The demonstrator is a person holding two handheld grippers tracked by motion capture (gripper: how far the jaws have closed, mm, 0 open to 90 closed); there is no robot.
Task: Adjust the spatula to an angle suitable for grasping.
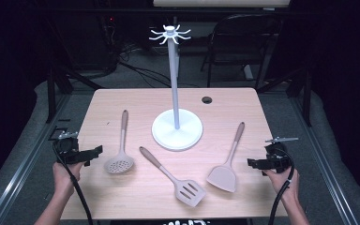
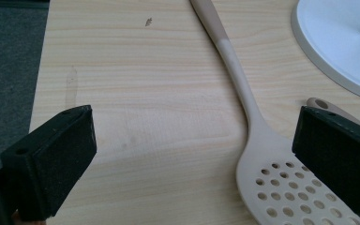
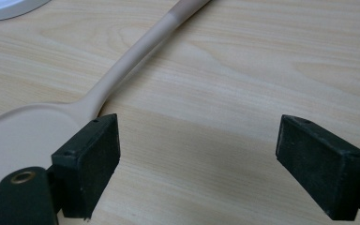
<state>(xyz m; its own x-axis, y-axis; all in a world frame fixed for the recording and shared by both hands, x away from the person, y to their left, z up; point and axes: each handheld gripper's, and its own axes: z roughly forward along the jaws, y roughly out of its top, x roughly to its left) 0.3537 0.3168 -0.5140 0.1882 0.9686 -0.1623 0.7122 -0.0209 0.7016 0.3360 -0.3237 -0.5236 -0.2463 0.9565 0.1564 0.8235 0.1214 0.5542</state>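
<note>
The left gripper [image 1: 95, 151] hovers at the table's [image 1: 136, 197] left edge, jaws wide apart and empty, just beside the skimmer [image 1: 120, 161], whose perforated head lies near its right jaw. The right gripper [image 1: 251, 162] sits at the right edge, jaws likewise spread with nothing between them, close to the turner [image 1: 225, 176]; whether its left jaw touches the blade is hard to tell. A slotted spatula [image 1: 187, 190] lies between the two, before the white stand [image 1: 176, 129].
</note>
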